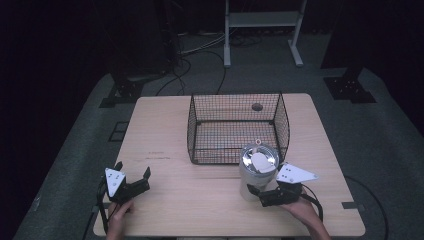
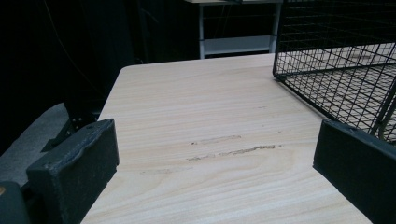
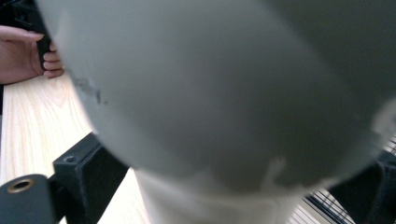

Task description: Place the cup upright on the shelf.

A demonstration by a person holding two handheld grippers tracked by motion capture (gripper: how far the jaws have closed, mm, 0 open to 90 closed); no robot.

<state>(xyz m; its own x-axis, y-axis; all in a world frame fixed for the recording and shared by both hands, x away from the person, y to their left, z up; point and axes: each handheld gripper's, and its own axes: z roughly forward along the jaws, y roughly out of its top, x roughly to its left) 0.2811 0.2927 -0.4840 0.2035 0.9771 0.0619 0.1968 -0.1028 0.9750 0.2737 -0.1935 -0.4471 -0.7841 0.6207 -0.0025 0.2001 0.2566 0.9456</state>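
High view: right hand-held gripper clenched on white tumbler, upright on bench; wire basket just beyond at 12 o'clock. Tumbler's long axis vertical. Left hand-held gripper released, idle at 9 o'clock, well apart.

White tumbler blurred and cropped by the top and side edges in the right gripper view, hiding most of the wire basket behind it; small dark object on the desk behind the basket too small to identify.
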